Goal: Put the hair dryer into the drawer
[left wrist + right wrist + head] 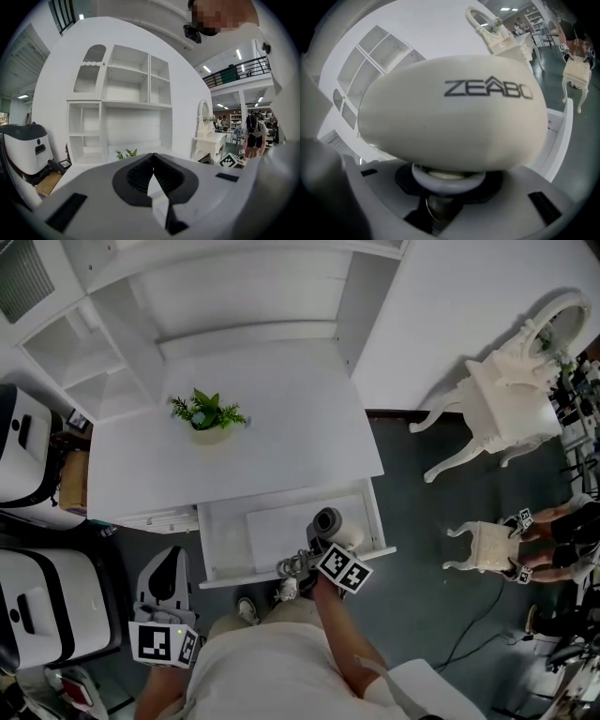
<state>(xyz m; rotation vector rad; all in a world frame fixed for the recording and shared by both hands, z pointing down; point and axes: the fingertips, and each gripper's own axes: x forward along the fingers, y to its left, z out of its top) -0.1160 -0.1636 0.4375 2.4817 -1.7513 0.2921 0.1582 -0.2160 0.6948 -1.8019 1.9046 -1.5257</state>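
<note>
hidden bits: in the right gripper view the hair dryer (454, 112) fills nearly the whole picture, so the drawer is pretty much blocked there, and its handle is mostly tucked under its own body
can't tell: from the head view, whether the hair dryer (330, 524) is touching the drawer floor or just over it
cut off: the left gripper view only catches the leaf tips of the plant (125, 153) above the gripper's own housing
writing: "ZEABO" in grey caps on the dryer's cream shell, with the last letter bending off round the curve
right gripper (314, 547): clamped on the dryer's handle, jaws partway apart around it (443, 192)
left gripper (167, 570): down low by the person's side, pads pressed together with nothing in them (152, 157)
where the dryer is: over the right end of the open drawer (272, 532), under the front edge of the white desk (281, 442)
</note>
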